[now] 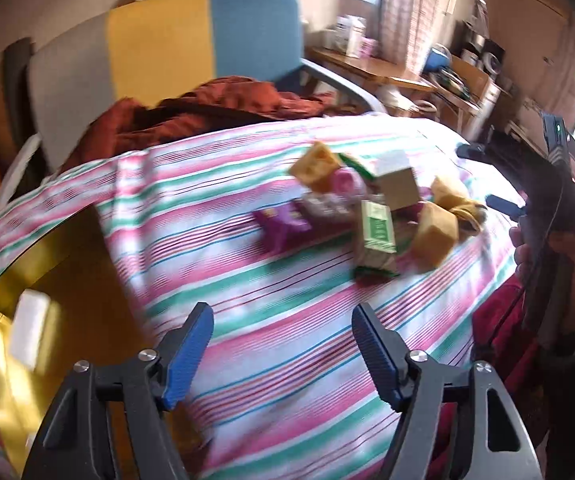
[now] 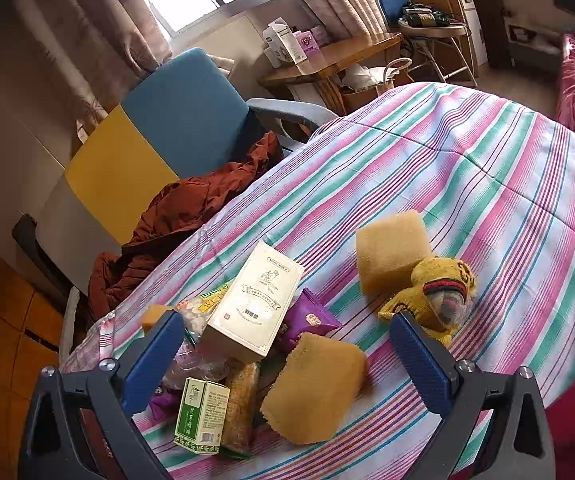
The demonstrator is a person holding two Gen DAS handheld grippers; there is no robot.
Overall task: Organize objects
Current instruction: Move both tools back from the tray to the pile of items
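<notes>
A heap of objects lies on the striped cloth (image 2: pixel 467 168): a cream box (image 2: pixel 253 304), a small green box (image 2: pixel 201 416), yellow sponges (image 2: pixel 313 386) (image 2: pixel 391 250), a purple packet (image 2: pixel 311 320) and a yellow knitted item (image 2: pixel 441 292). My right gripper (image 2: pixel 283 356) is open, hovering just above the heap, holding nothing. My left gripper (image 1: pixel 283 344) is open and empty, short of the heap; the green box (image 1: pixel 375 236) and purple packet (image 1: pixel 283 224) show blurred ahead. The right gripper (image 1: pixel 487 176) shows at the far right of the left wrist view.
A blue, yellow and grey chair (image 2: pixel 159 136) with a rust-red garment (image 2: pixel 191 204) stands beyond the table. A wooden desk (image 2: pixel 339 56) with boxes is near the window. A yellow floor gap (image 1: pixel 47 280) lies left of the cloth edge. A red bag (image 1: pixel 503 344) sits at right.
</notes>
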